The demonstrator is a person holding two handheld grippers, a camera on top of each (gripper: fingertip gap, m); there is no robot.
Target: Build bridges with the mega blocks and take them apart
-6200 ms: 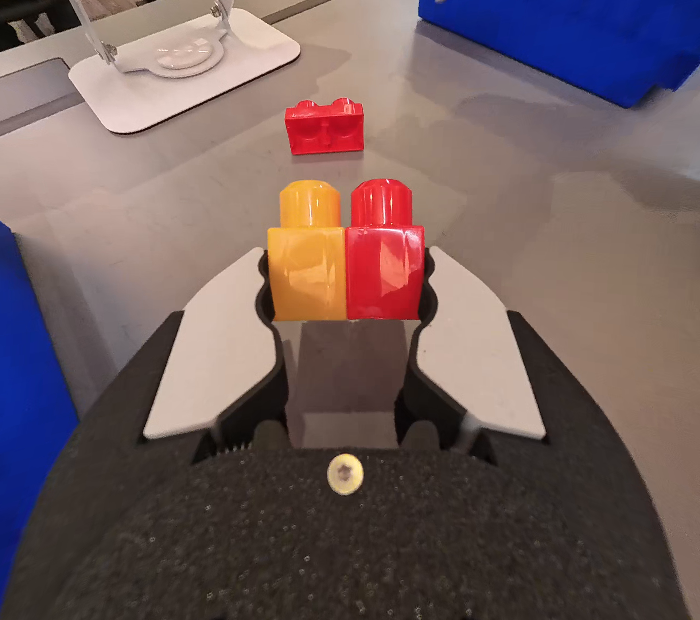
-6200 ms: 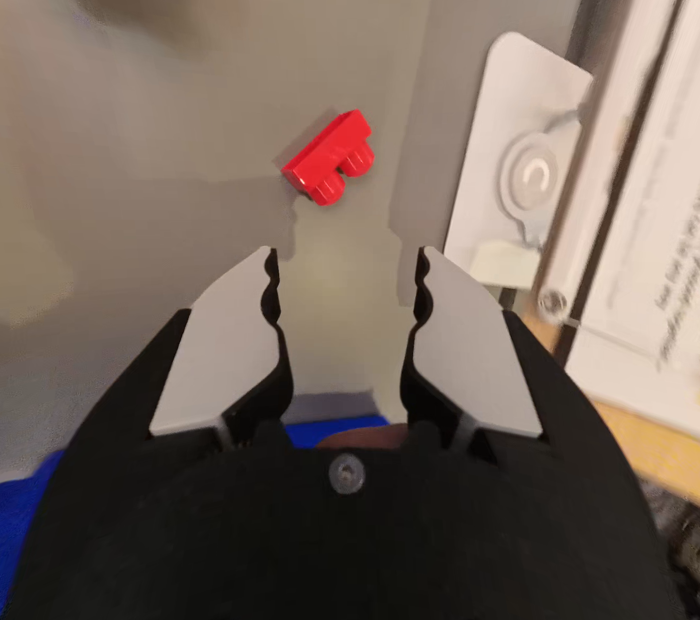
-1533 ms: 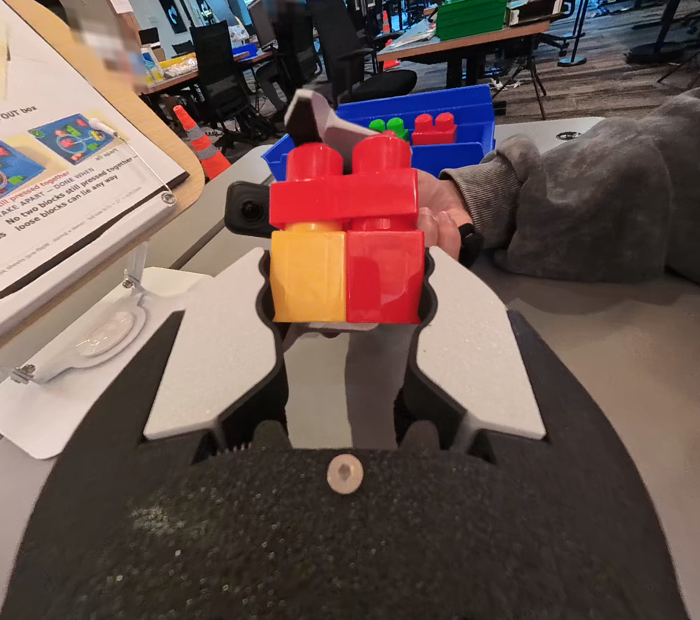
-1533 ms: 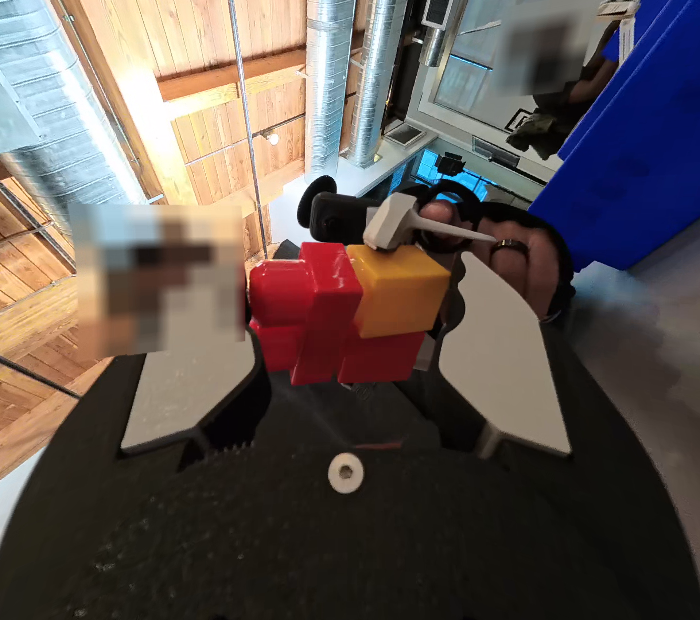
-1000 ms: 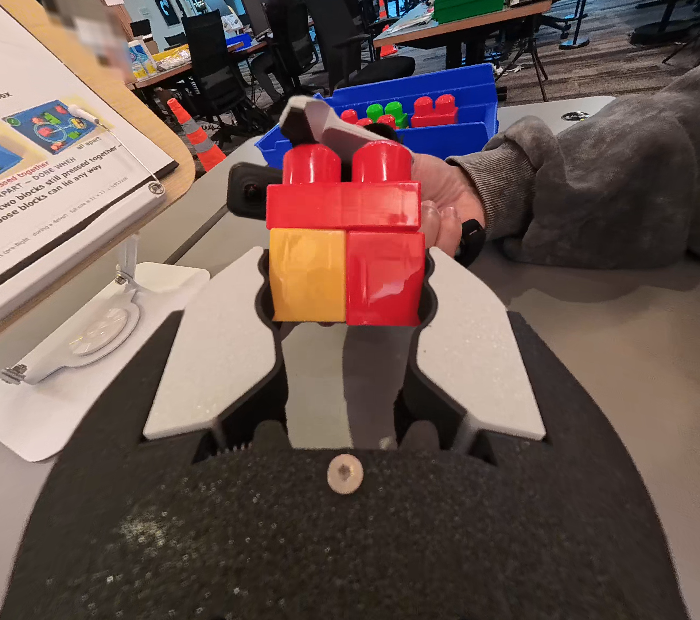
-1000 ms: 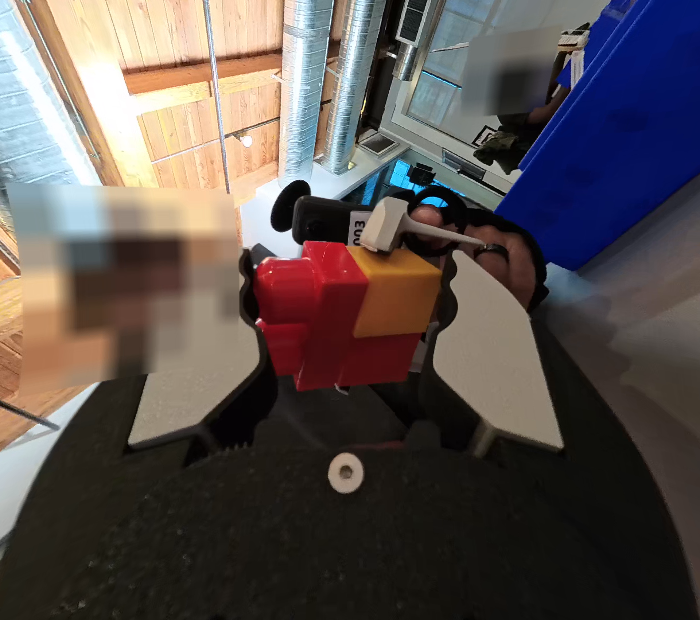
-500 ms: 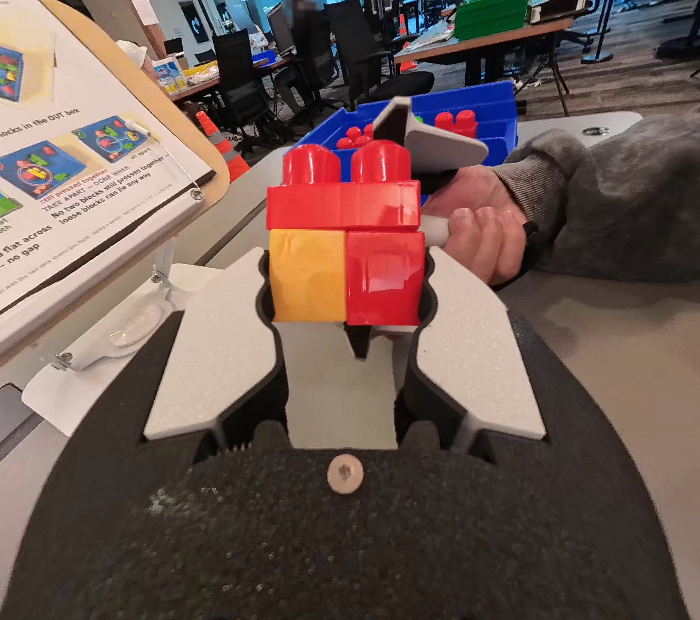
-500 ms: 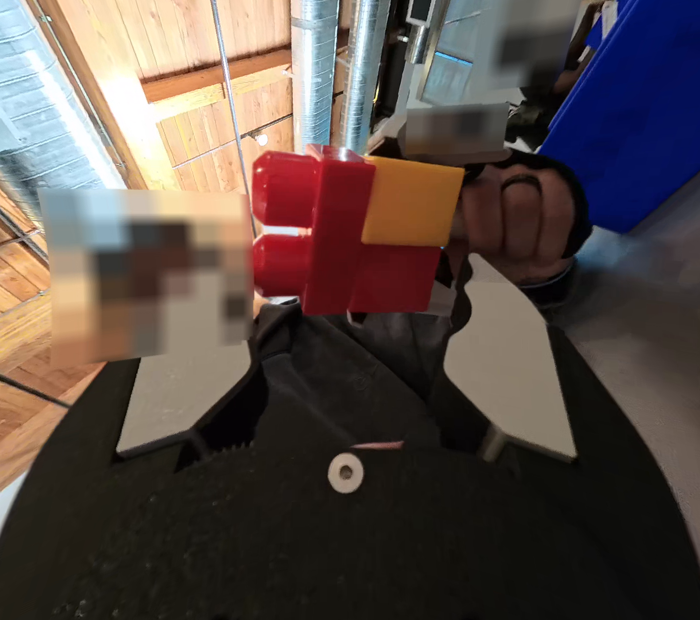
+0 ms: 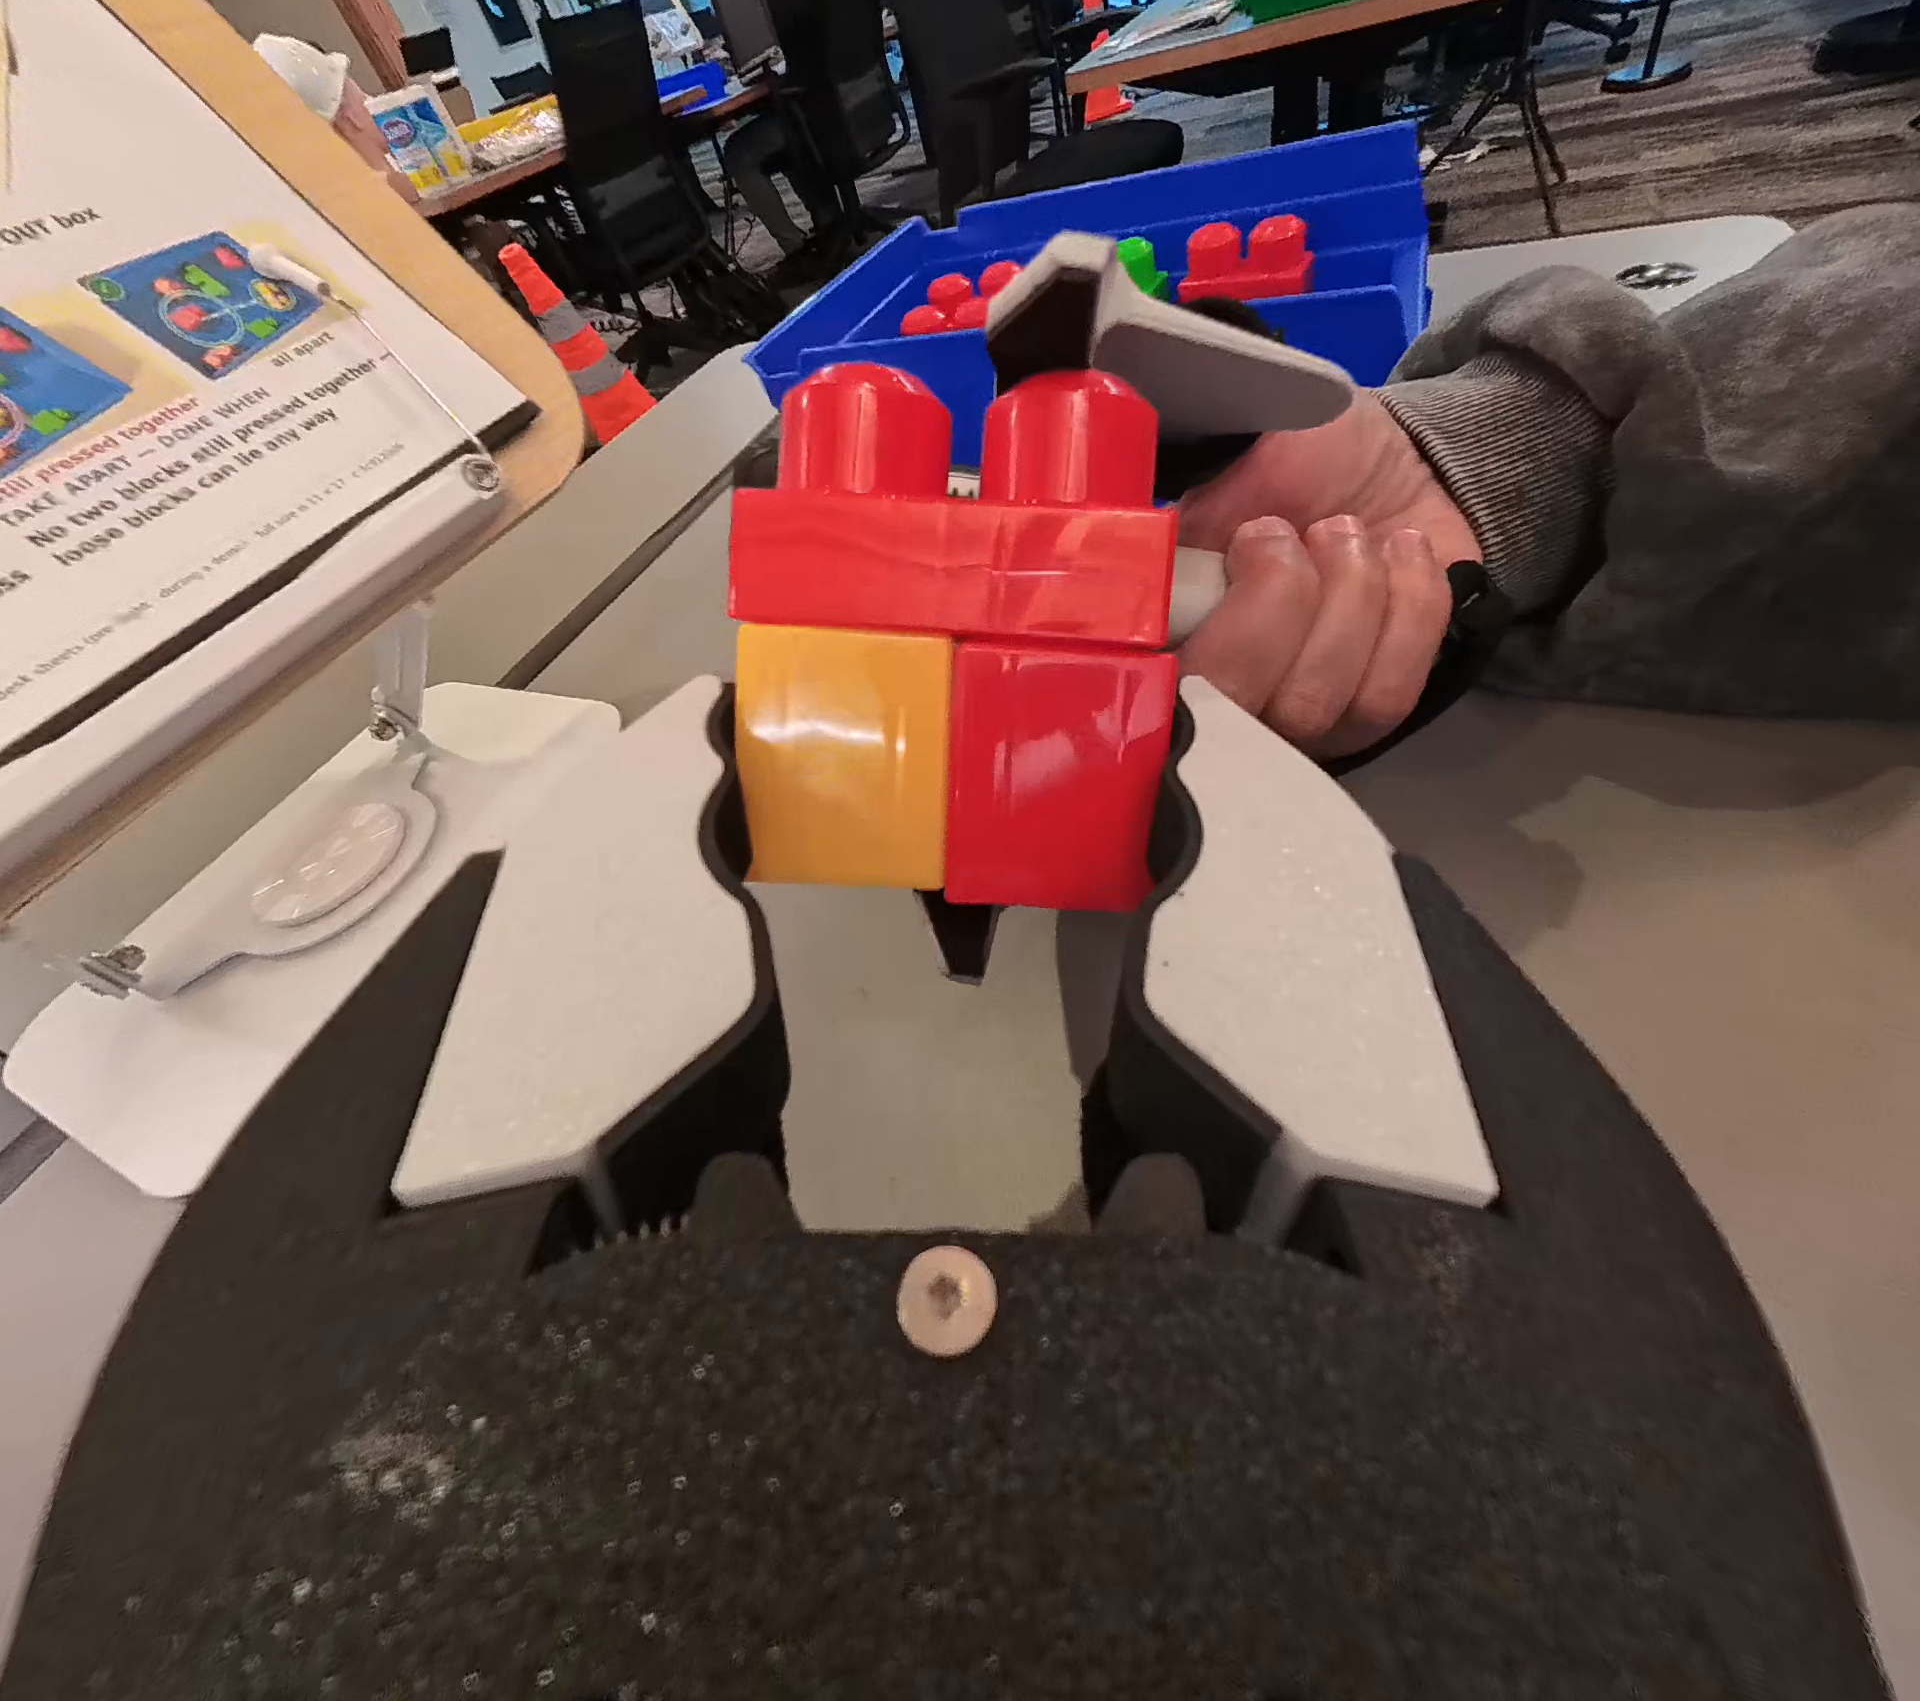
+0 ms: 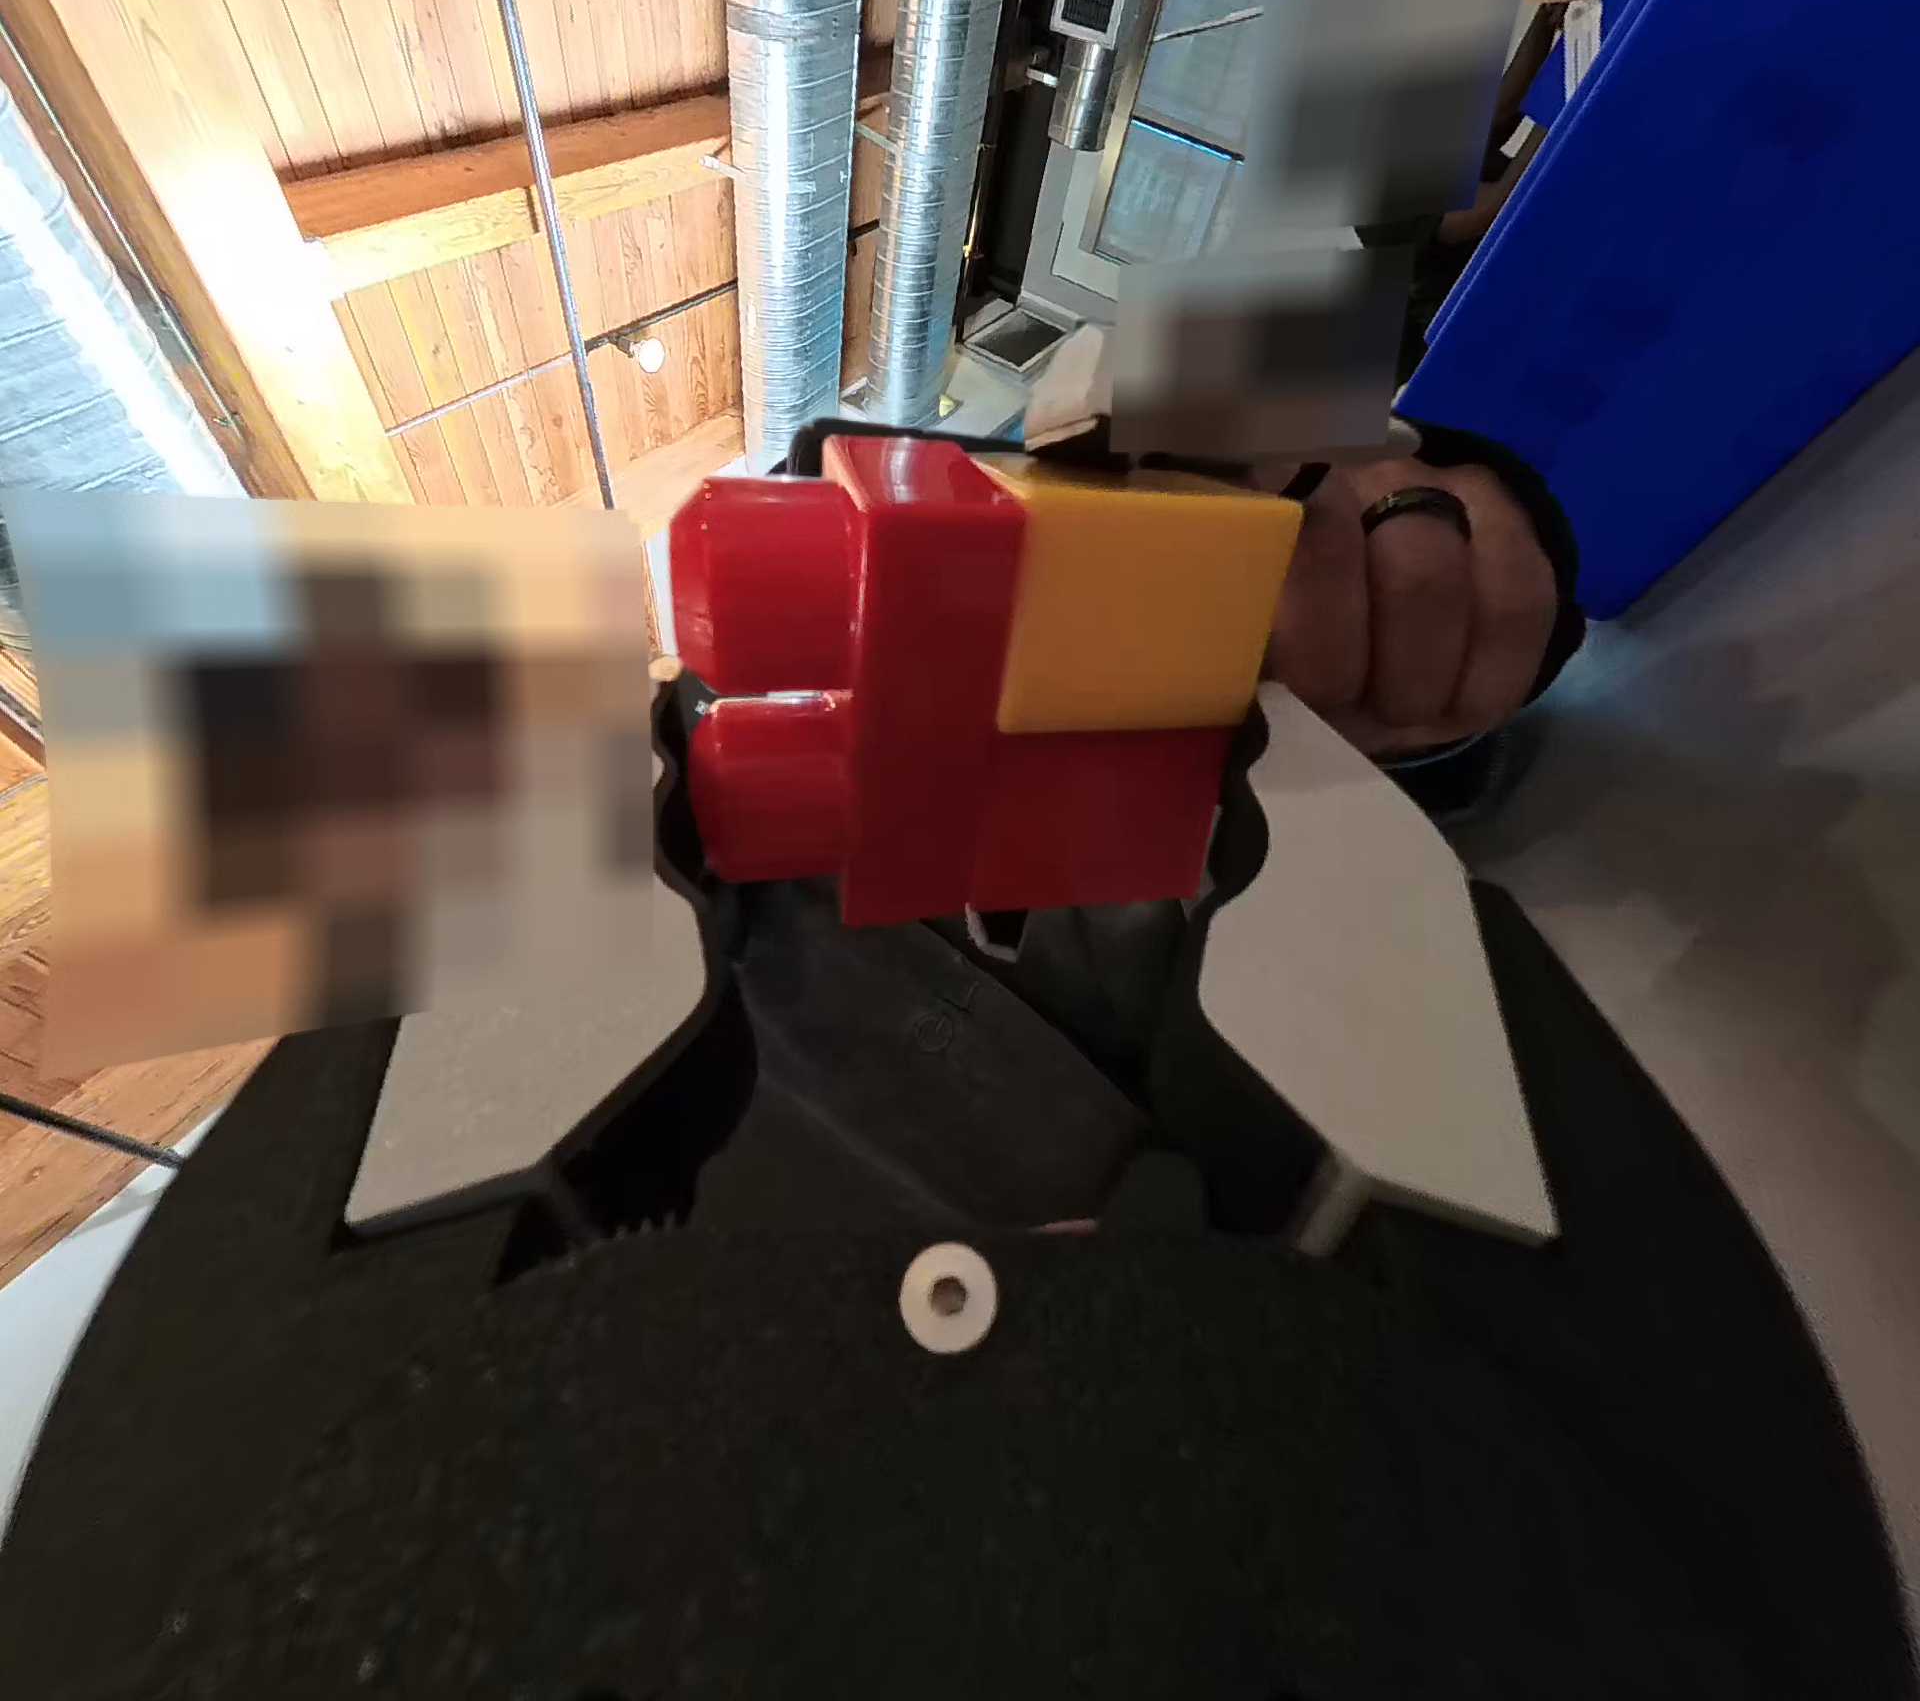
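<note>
1. While the left hand-held gripper [image 9: 951,778] is pinching the yellow block [image 9: 840,752] and the red block [image 9: 1049,773] side by side between its jaws, it is holding the small bridge clear of the table [image 9: 1621,903].
2. Across both single blocks the red two-stud block [image 9: 951,565] is sitting fully seated, with no gap showing; 1.5 s ago it was still riding high on the studs.
3. Just behind the bridge, the right hand-held gripper [image 10: 951,778] is standing spread, its jaws no longer gripping the two-stud block as they were 1.0 s ago; in the right wrist view they are flanking the bridge, and contact there cannot be told.
4. Beside the bridge, the person's hand [image 9: 1320,602] is gripping the right tool's handle.
5. Farther out, a blue bin [image 9: 1351,197] is holding spare red and green blocks, and an instruction board [image 9: 208,363] is leaning at the left.
6. By judgement, the building step is now complete, so the taking apart is what remains.
</note>
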